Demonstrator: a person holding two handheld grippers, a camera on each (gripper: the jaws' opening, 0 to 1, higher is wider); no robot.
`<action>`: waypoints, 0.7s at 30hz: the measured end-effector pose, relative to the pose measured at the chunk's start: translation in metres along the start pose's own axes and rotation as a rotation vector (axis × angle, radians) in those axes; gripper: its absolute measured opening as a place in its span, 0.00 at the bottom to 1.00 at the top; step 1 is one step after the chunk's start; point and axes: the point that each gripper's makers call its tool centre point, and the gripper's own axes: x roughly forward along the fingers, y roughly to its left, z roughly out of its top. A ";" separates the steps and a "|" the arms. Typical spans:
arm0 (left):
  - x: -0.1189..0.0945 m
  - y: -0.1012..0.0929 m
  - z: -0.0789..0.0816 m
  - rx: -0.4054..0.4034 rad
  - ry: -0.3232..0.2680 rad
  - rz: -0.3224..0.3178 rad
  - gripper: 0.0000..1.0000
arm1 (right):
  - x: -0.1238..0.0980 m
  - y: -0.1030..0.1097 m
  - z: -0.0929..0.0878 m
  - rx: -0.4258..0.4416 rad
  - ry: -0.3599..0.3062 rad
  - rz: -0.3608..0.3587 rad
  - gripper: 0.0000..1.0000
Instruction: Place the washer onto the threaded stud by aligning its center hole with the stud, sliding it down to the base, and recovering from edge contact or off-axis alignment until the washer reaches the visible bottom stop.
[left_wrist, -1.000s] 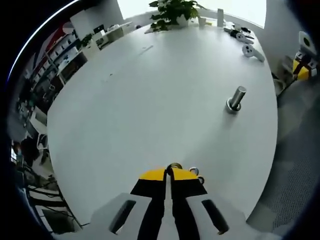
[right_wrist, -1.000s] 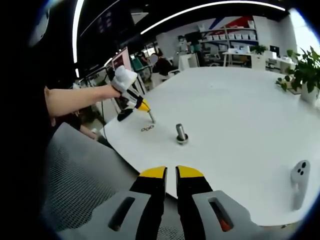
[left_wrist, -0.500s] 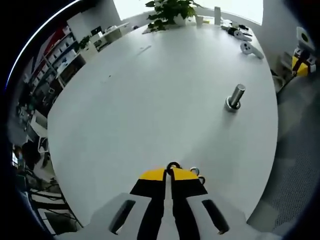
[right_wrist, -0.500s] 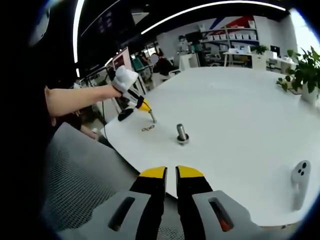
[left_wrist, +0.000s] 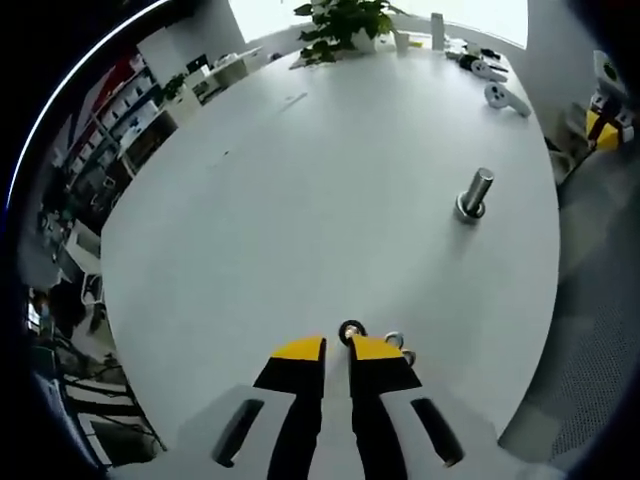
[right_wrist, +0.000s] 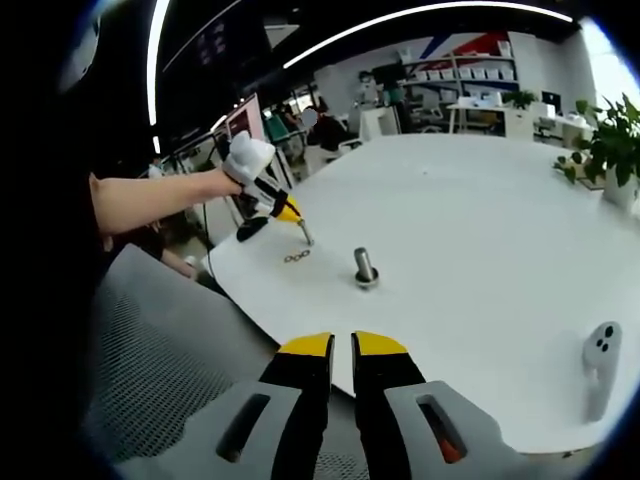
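In the left gripper view, the left hand-held gripper (left_wrist: 337, 348) shows its yellow-tipped jaws a little spread, a small metal ring, probably the washer (left_wrist: 351, 329), just at their tips on the smooth white bench (left_wrist: 300, 200). Two more rings (left_wrist: 396, 344) lie beside it. The shiny cylindrical stud (left_wrist: 474, 194) stands upright, well apart.

In the right gripper view, the right hand-held gripper (right_wrist: 342, 346) hangs nearly closed, empty, off the bench edge, with a white controller (right_wrist: 598, 368) lying at the right.

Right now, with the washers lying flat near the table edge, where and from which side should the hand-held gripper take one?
Grip the dark washer by its outer rim, one jaw on each side, coming from above. It lies flat on the white table, so its thin edge is the part to pinch. The left hand-held gripper is already over it, jaws slightly apart. A neighbouring washer lies close, so keep the pinch narrow.
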 end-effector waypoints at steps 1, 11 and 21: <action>0.000 0.000 0.000 -0.003 0.000 -0.001 0.06 | 0.000 0.000 0.000 0.000 0.000 0.000 0.10; -0.001 0.006 0.004 -0.073 -0.042 0.002 0.06 | 0.000 0.000 0.000 0.002 -0.001 0.000 0.10; 0.004 0.003 -0.005 -0.069 -0.011 -0.002 0.05 | 0.000 -0.001 0.000 0.004 -0.003 -0.001 0.10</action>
